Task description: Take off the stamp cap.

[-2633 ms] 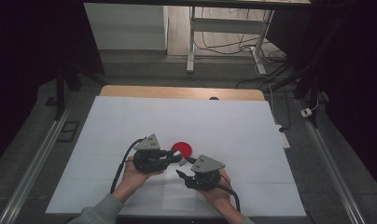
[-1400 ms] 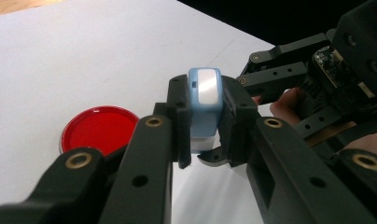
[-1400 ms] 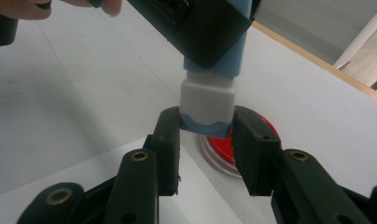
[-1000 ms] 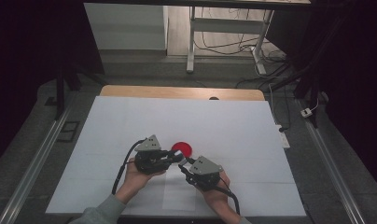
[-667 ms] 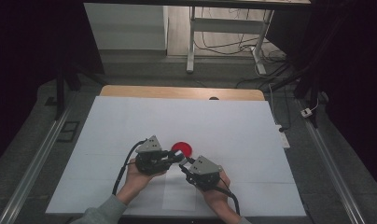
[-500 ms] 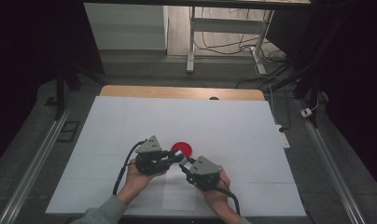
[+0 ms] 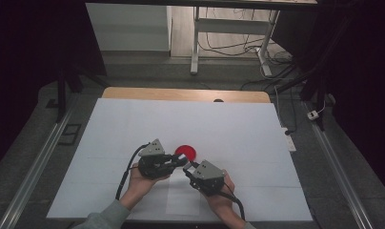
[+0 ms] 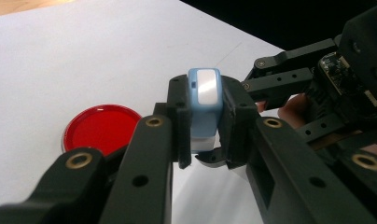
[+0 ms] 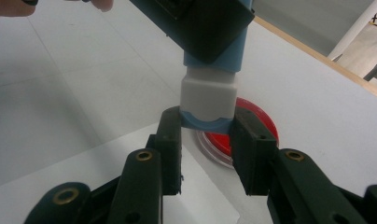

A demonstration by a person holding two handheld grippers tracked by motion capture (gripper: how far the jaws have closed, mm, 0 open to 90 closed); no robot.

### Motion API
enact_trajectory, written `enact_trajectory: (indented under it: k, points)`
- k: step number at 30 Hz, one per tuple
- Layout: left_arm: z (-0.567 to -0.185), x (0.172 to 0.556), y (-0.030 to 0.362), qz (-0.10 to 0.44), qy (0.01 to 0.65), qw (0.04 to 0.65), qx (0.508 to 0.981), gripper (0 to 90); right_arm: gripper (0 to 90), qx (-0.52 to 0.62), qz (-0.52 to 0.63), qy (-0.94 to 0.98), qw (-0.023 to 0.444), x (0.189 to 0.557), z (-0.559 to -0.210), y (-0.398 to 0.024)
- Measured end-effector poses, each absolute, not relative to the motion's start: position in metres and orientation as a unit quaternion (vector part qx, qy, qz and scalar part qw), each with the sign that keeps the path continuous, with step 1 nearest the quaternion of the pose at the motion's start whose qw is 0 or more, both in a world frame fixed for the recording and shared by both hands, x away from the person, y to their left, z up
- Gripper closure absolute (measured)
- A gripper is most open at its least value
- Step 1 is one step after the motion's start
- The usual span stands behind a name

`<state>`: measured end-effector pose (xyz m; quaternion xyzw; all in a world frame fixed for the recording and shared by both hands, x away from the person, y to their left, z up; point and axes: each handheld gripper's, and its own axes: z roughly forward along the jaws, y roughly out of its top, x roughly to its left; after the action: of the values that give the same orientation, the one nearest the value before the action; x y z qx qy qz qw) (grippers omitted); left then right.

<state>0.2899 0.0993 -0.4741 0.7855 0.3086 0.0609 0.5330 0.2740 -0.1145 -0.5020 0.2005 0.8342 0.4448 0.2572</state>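
Two grippers clamped on one boxy pale-blue plastic piece (image 8: 204,109), left (image 8: 204,135) mid-body, right (image 9: 206,140) on its white-banded end, glossy red disc (image 7: 185,152) beside

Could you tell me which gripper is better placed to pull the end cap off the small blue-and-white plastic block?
Probably the right gripper: its jaws already clamp the blue cap end, while the left gripper holds the blue-and-white plastic block by its body.
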Motion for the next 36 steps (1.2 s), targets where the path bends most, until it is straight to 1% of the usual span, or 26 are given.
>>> enact_trajectory:
  k: [18, 36]
  points:
    - [-0.4737, 0.2905, 0.1016, 0.054, 0.309, 0.541, 0.781, 75.9, 65.0, 0.197, 0.447, 0.831, 0.268, 0.2722, -0.5008, -0.1150]
    - [-0.4739, 0.2904, 0.1016, 0.050, 0.312, 0.541, 0.780, 75.9, 65.1, 0.198, 0.452, 0.831, 0.257, 0.2730, -0.5018, -0.1169]
